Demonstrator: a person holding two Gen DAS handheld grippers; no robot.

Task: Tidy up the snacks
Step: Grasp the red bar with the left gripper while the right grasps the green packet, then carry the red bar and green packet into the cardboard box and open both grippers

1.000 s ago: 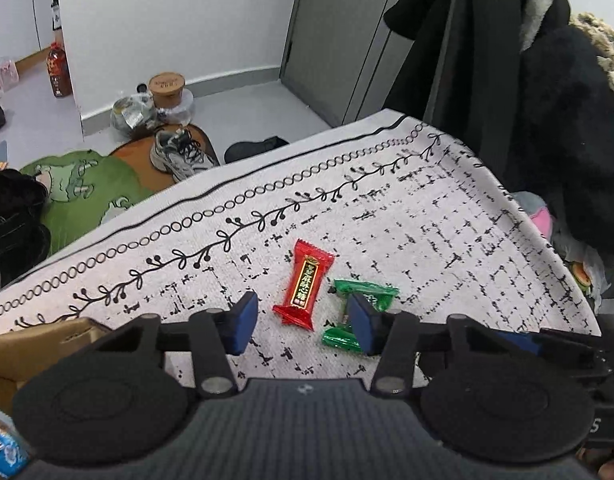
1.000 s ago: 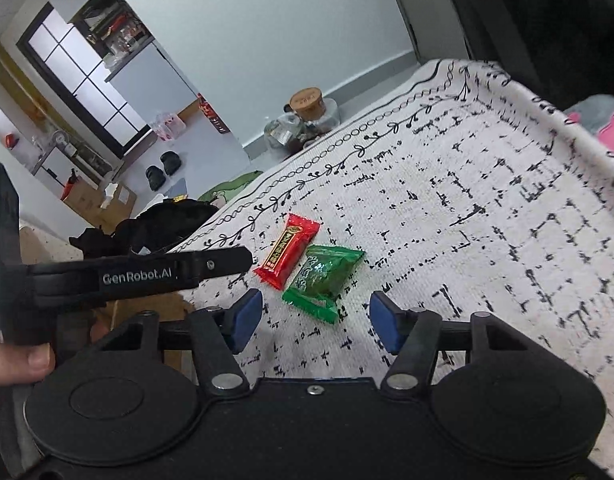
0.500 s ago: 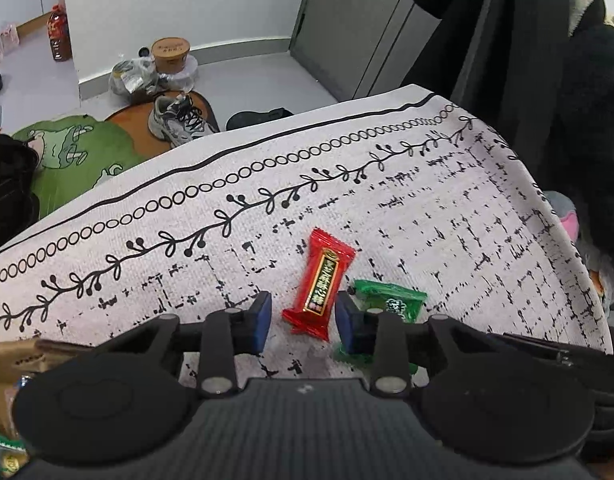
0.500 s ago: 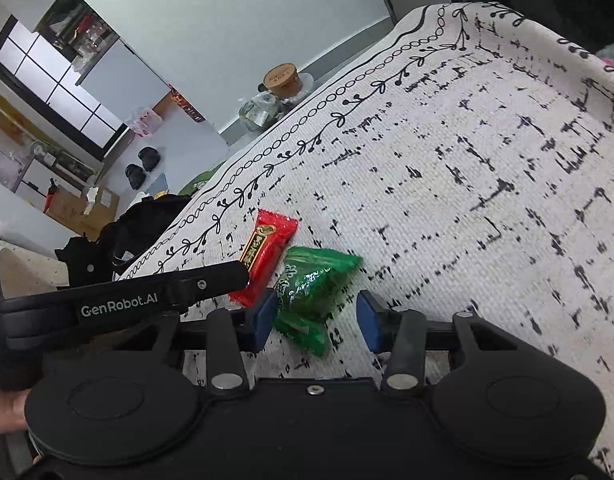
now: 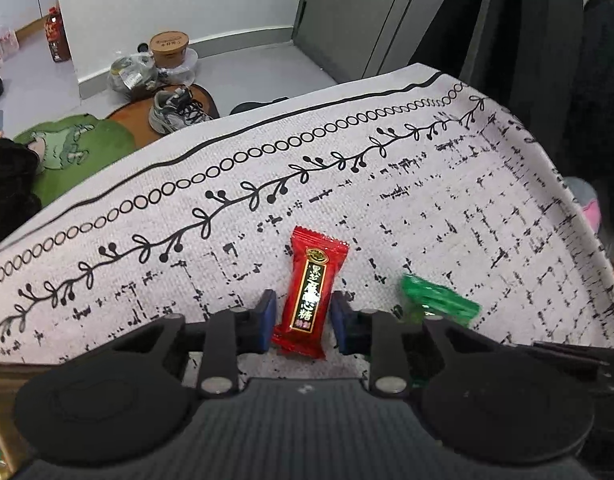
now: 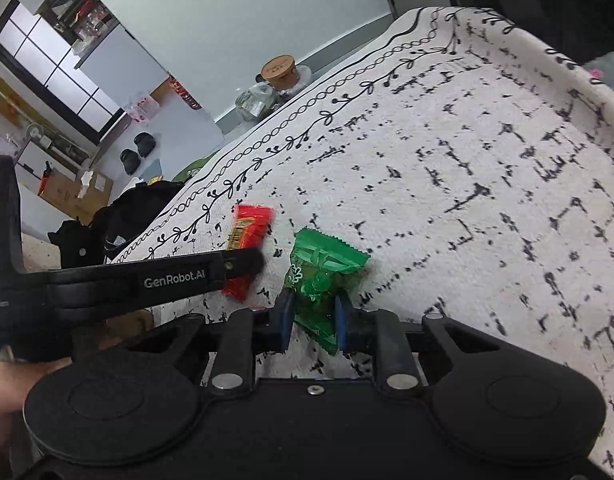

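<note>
L gripper (image 5: 301, 320) fingers just closed, pinching red candy (image 5: 313, 292). R gripper (image 6: 314, 322) fingers likewise on green candy (image 6: 323, 276). Both lie on patterned surface (image 5: 427, 208).

Both grippers' jaws closed: left gripper (image 5: 301, 322) on red candy (image 5: 311, 297), right gripper (image 6: 314, 322) on green candy (image 6: 321, 280).

Black left tool (image 5: 301, 322), blue pads, silver screws — right tool (image 6: 314, 322) alike, white "GenRobot.AI" lettering
</note>
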